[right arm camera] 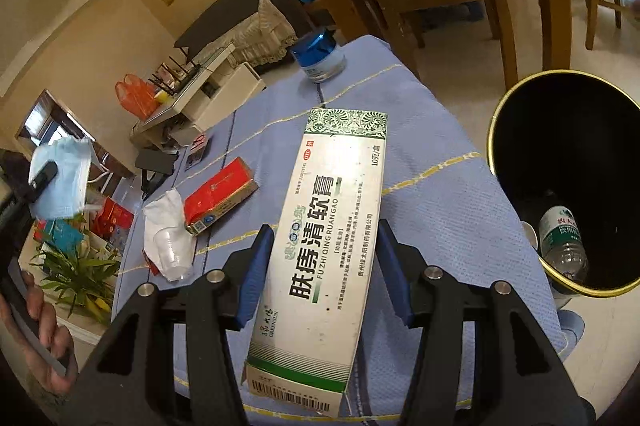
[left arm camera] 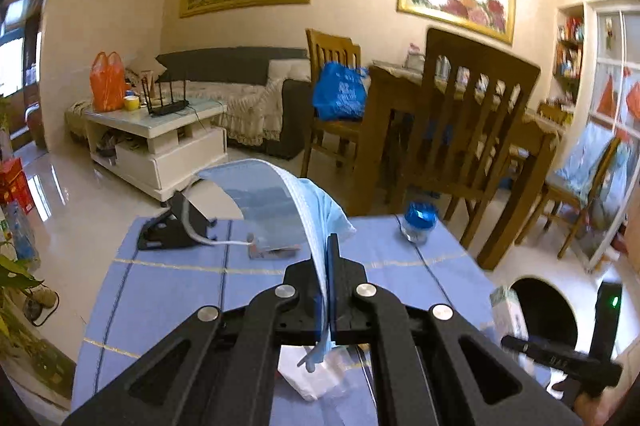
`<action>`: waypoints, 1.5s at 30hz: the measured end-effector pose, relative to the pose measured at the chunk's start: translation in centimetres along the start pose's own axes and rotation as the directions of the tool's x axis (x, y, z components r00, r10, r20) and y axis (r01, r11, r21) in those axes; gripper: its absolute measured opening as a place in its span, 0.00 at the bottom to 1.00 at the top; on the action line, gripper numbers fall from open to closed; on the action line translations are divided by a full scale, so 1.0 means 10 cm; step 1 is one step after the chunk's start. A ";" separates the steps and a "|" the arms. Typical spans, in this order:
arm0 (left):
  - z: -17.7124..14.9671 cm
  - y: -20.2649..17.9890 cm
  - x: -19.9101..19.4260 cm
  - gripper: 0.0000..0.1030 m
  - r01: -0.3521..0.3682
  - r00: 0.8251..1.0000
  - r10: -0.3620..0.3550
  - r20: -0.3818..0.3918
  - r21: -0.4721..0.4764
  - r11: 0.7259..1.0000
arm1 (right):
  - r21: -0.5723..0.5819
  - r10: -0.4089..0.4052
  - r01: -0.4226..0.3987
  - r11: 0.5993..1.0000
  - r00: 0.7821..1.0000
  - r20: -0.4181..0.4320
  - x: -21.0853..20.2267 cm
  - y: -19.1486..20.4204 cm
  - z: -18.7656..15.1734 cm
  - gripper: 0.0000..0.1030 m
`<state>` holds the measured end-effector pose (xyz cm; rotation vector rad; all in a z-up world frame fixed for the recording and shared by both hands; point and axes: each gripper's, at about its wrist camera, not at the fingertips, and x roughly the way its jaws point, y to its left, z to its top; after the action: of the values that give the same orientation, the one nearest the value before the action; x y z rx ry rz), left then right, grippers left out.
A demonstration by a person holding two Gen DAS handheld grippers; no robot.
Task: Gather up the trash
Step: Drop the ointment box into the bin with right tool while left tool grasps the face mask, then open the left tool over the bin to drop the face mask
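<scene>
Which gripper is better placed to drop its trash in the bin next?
Right, probably. The right gripper holds the ointment box with the black bin just to its right; the left gripper, pinching the face mask, sits farther across the table.

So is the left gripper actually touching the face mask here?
Touching. In the left wrist view the left gripper is shut on the blue face mask, whose pleated edge runs pinched between the two fingers, clear of the table.
</scene>
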<state>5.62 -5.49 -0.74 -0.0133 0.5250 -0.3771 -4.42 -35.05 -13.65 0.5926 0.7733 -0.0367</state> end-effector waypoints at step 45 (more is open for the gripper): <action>-0.70 -3.61 1.16 0.66 0.468 0.880 -0.363 -0.307 0.432 0.771 | 0.646 -0.501 0.198 0.737 0.802 0.326 -1.22 -2.34 0.29 0.94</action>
<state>-1.13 -42.61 -8.59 0.4218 0.6187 -0.9592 -17.02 -58.37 -15.38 0.9654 0.3547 -0.7986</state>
